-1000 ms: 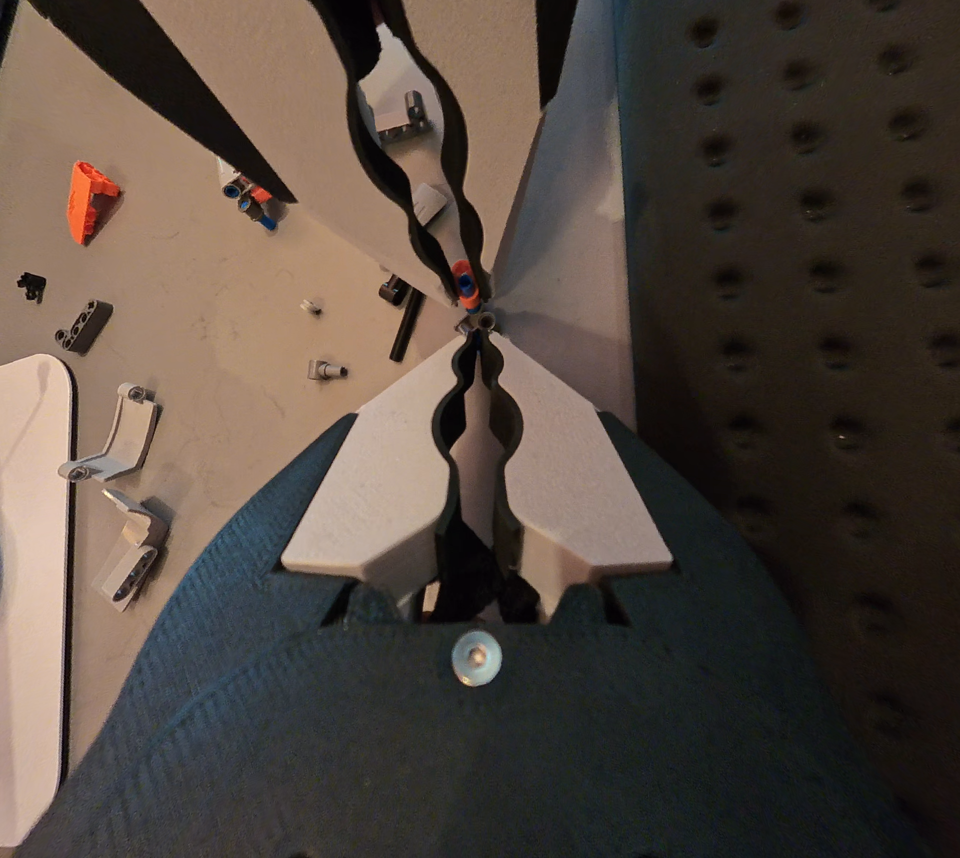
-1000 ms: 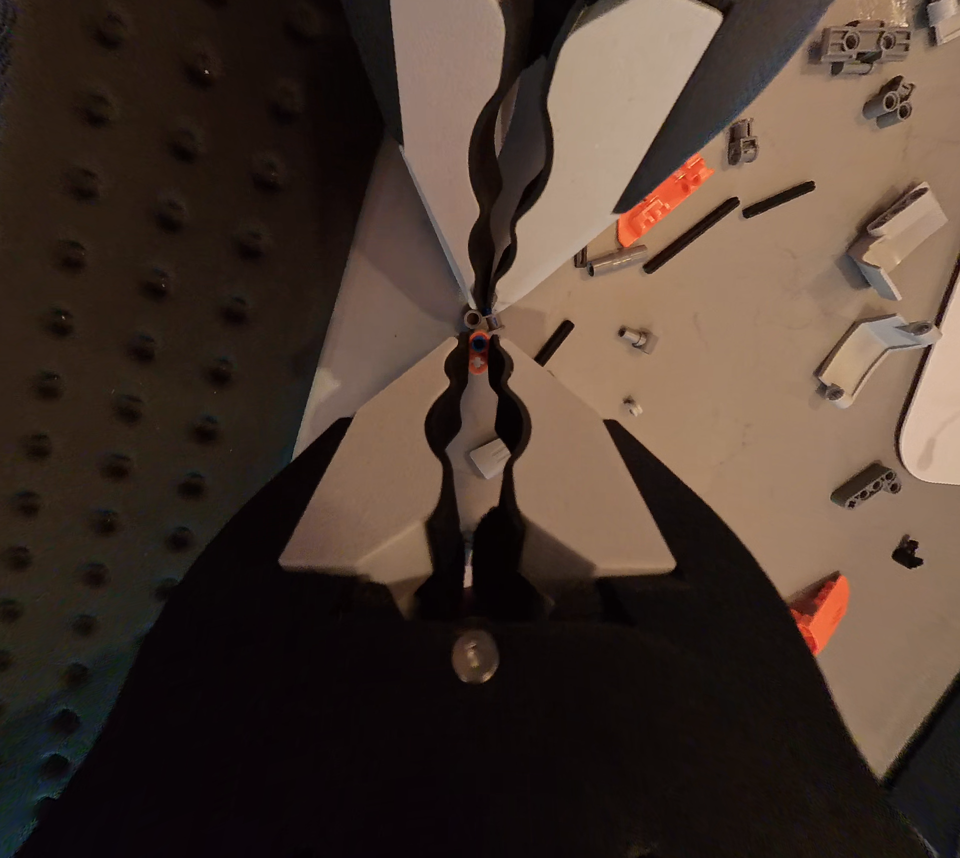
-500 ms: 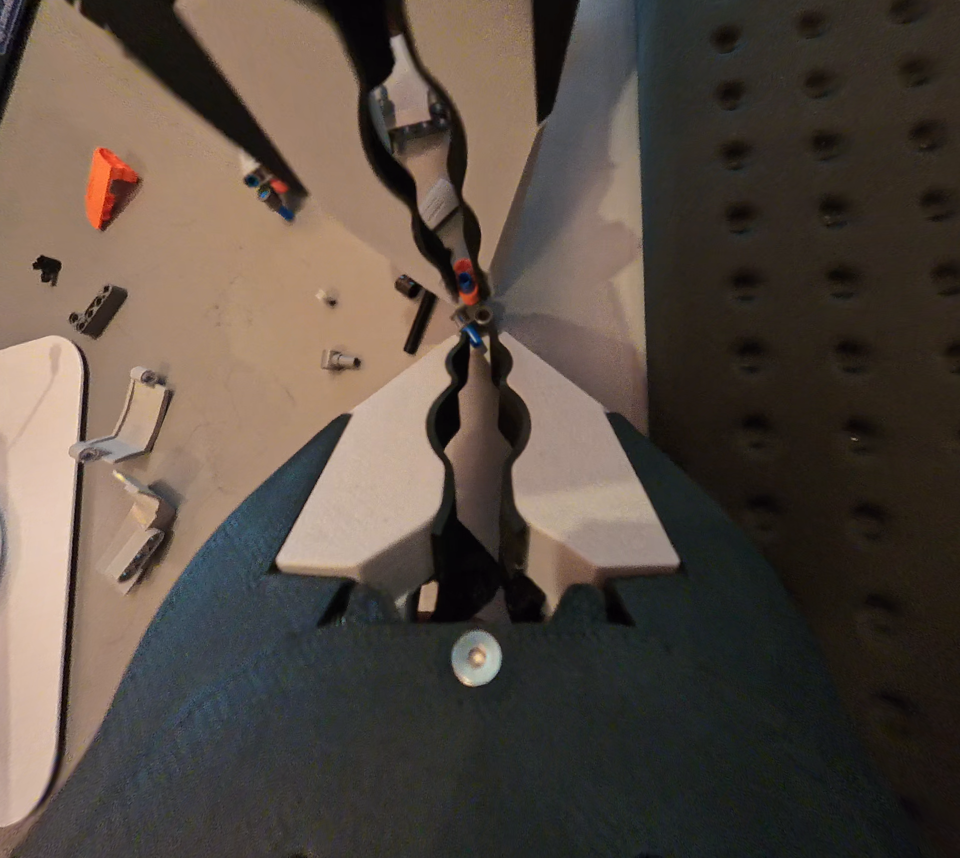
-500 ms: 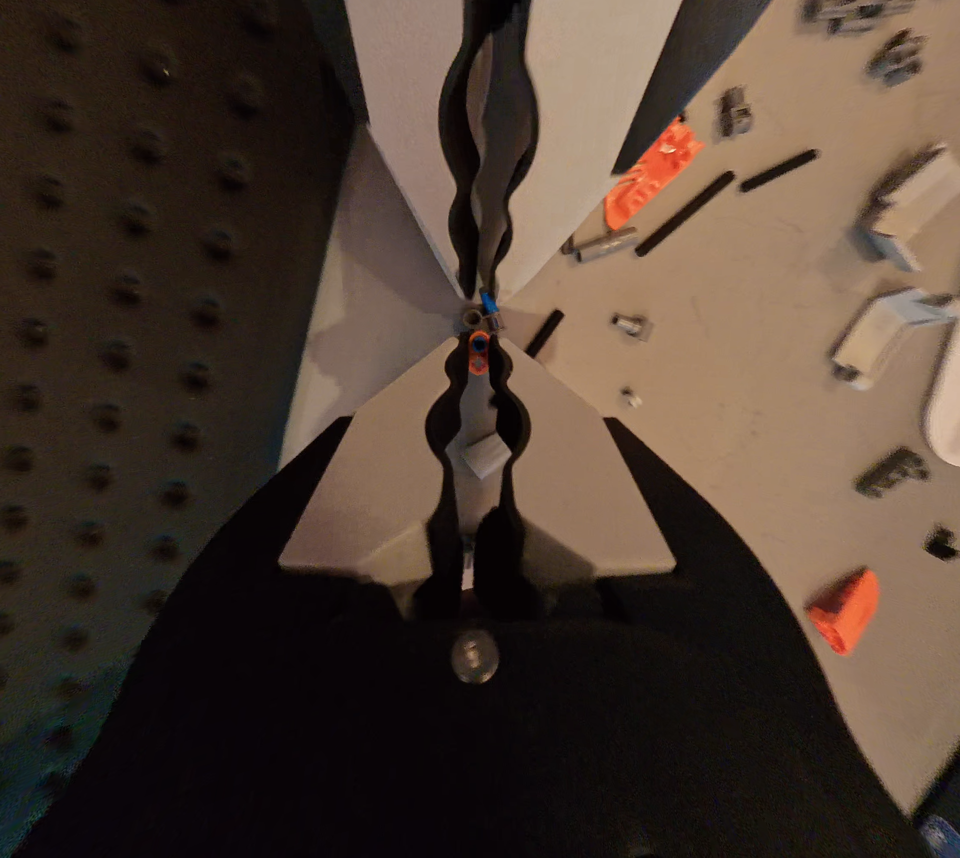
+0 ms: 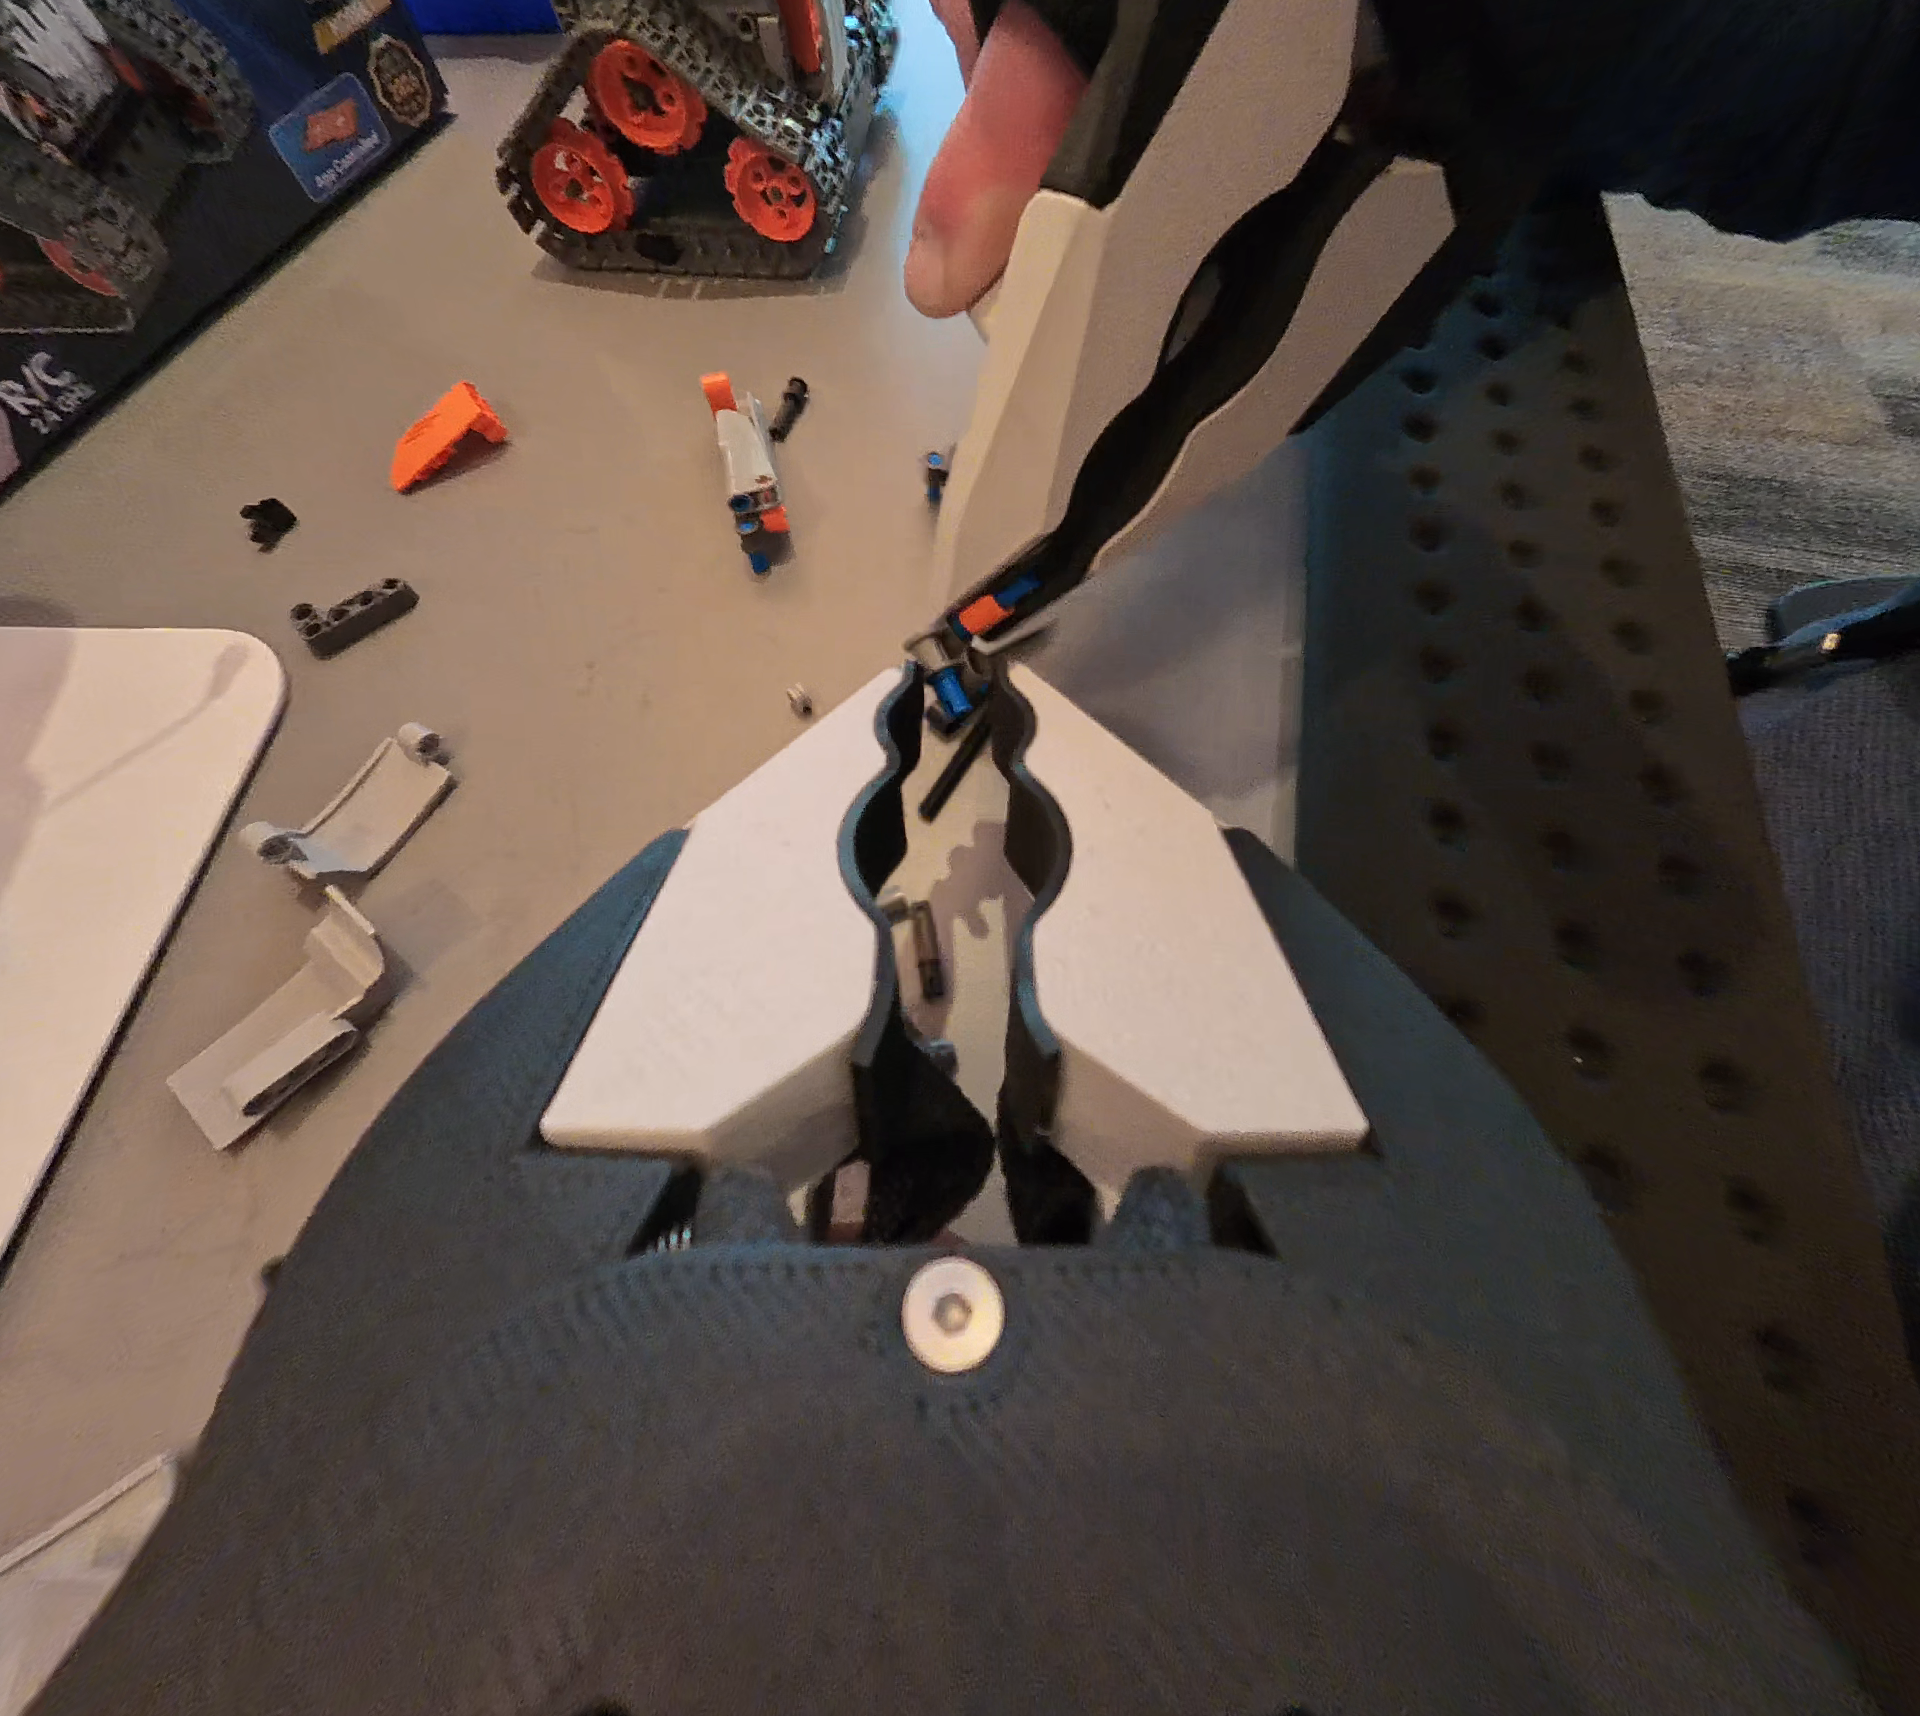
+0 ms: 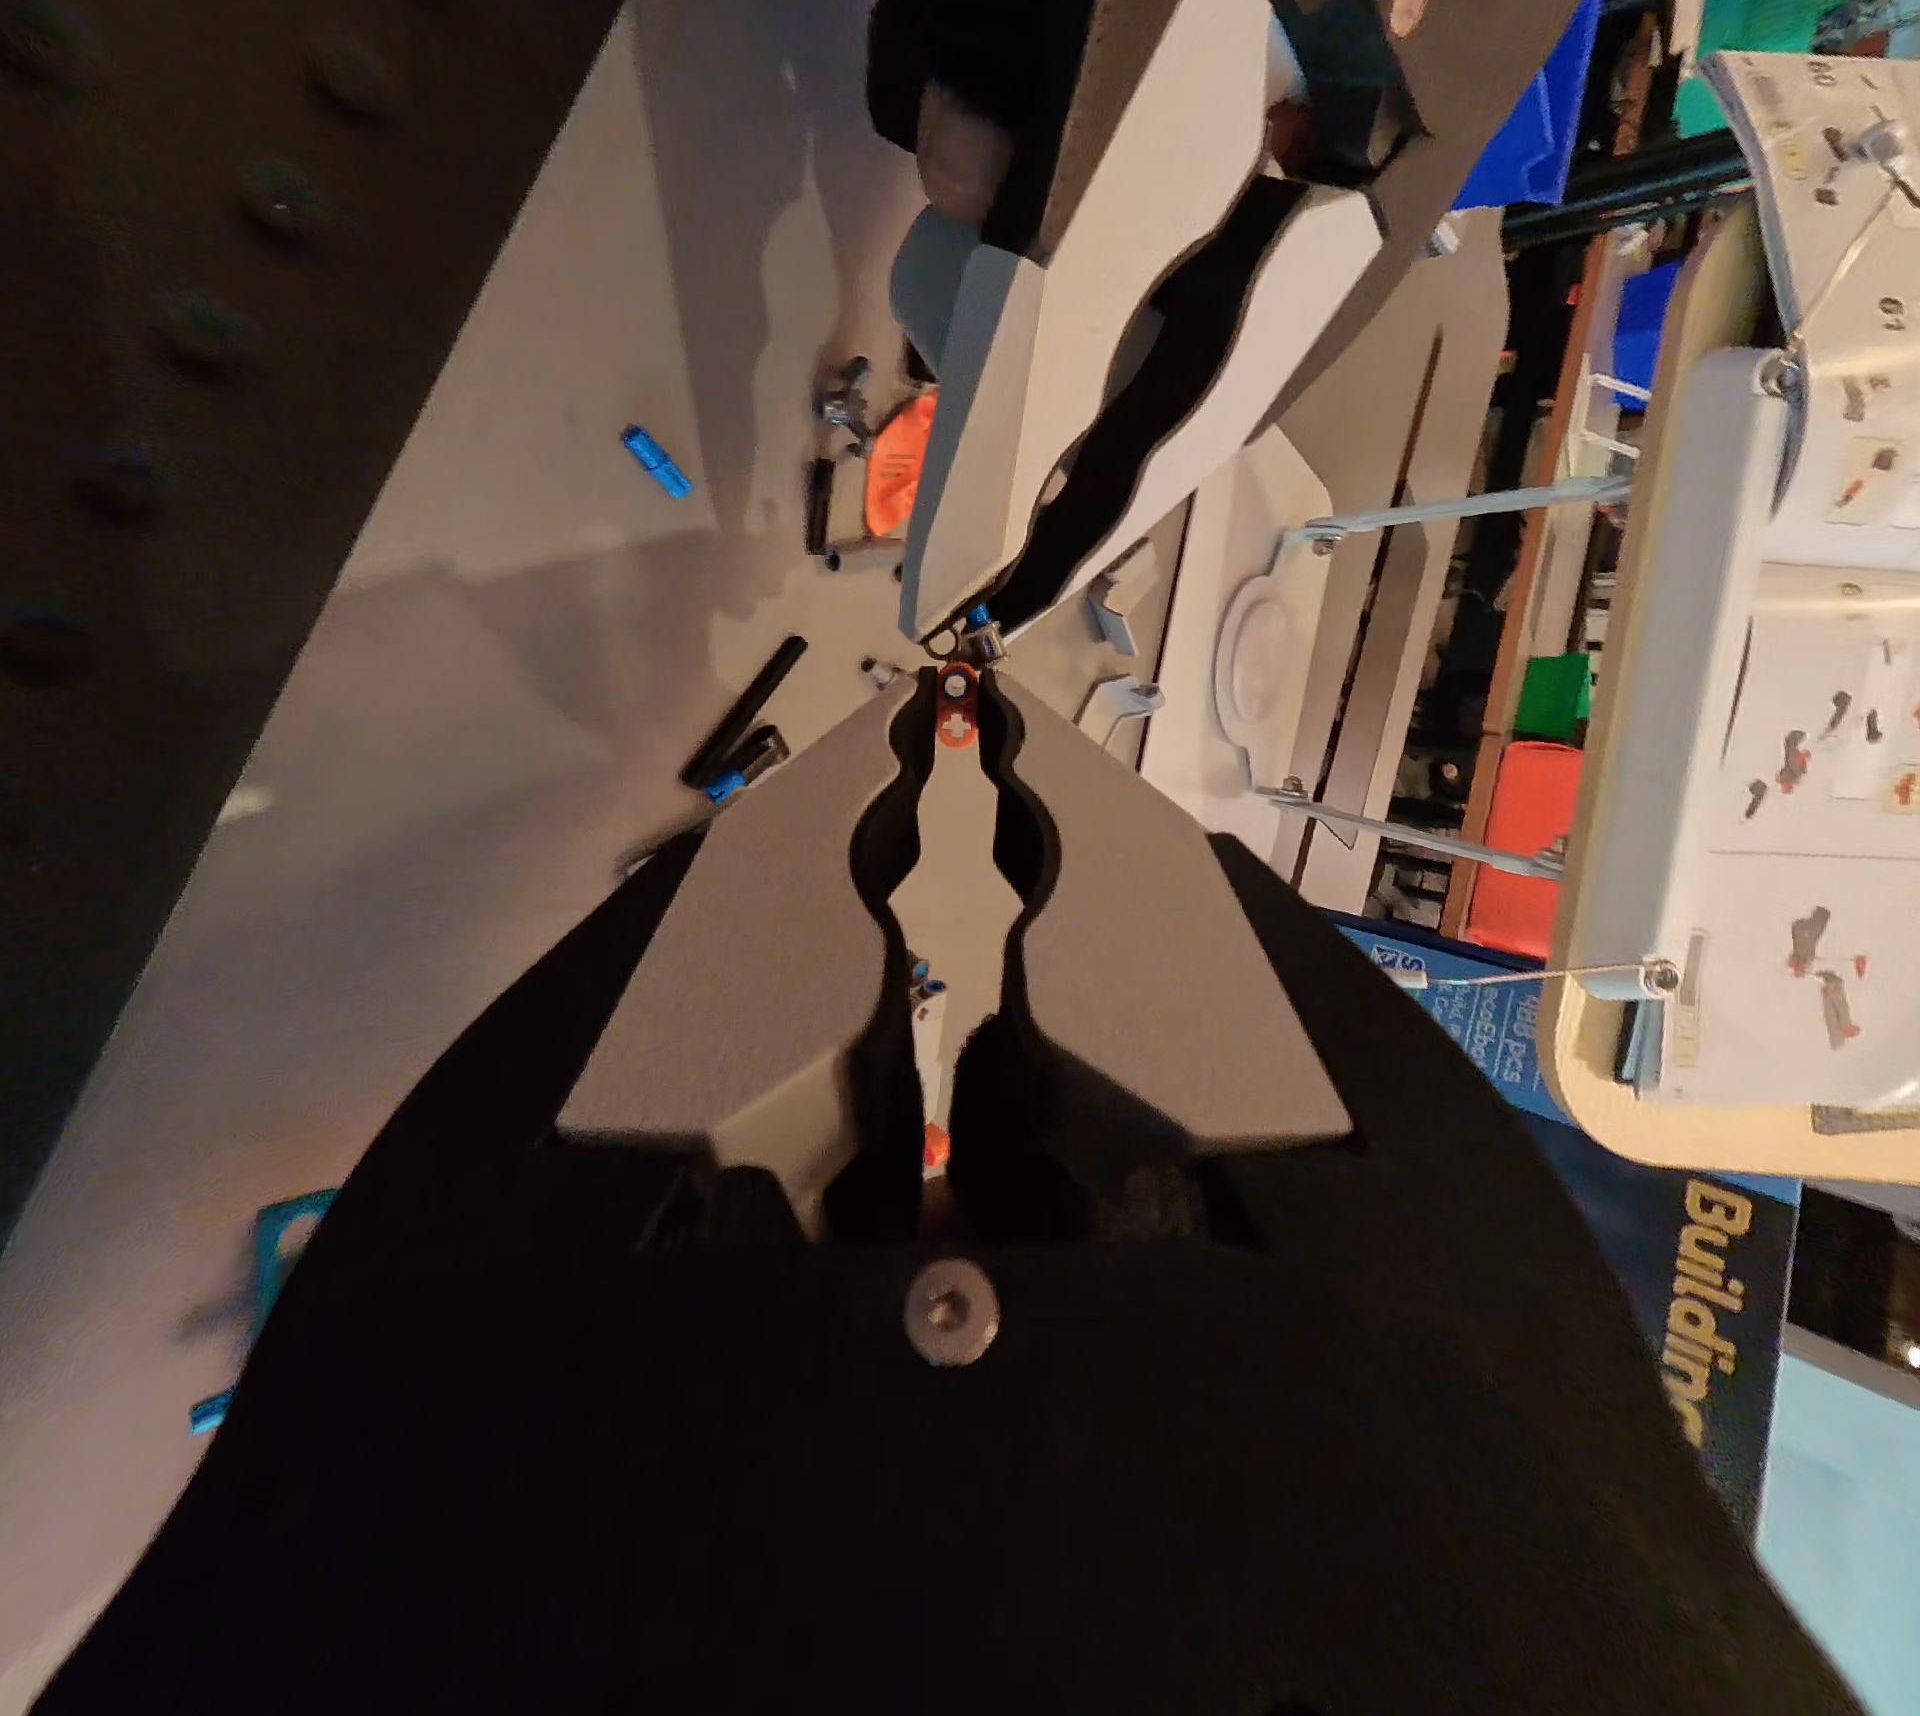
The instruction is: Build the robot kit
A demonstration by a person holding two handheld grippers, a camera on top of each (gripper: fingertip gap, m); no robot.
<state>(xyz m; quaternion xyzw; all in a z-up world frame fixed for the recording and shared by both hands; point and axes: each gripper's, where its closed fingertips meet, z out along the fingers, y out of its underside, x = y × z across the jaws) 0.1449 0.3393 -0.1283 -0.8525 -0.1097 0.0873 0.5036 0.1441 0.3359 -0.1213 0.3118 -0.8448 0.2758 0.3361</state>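
In the left wrist view my left gripper [image 5: 958,679] is shut on a small grey connector with a blue pin [image 5: 945,687], held above the grey table [image 5: 582,731]. My right gripper [image 5: 977,624] comes in from the upper right, shut on a small orange two-hole piece [image 5: 982,614]. The two pieces meet tip to tip. In the right wrist view the right gripper [image 6: 956,687] pinches the orange piece [image 6: 957,712], and the left gripper [image 6: 961,643] comes down from above with the grey connector [image 6: 977,640]. A person's hand [image 5: 997,108] holds the right gripper.
A tracked model with orange wheels [image 5: 696,87] and a printed box [image 5: 156,56] stand at the back. Loose parts lie about: an orange wedge [image 5: 447,432], grey panels [image 5: 353,819], a black beam [image 5: 353,617]. A white tray [image 5: 104,814] is left, a dark perforated panel [image 5: 1558,731] right. A booklet stand [image 6: 1766,731] shows. Left and right tips are no more than a few centimetres apart. The black beam [image 5: 353,617] is about equally far from each gripper, around 20 cm.
Both grippers have tilted and turned, so the far end of the table has come into view. The two held pieces stay tip to tip, and the blue pin shows more.
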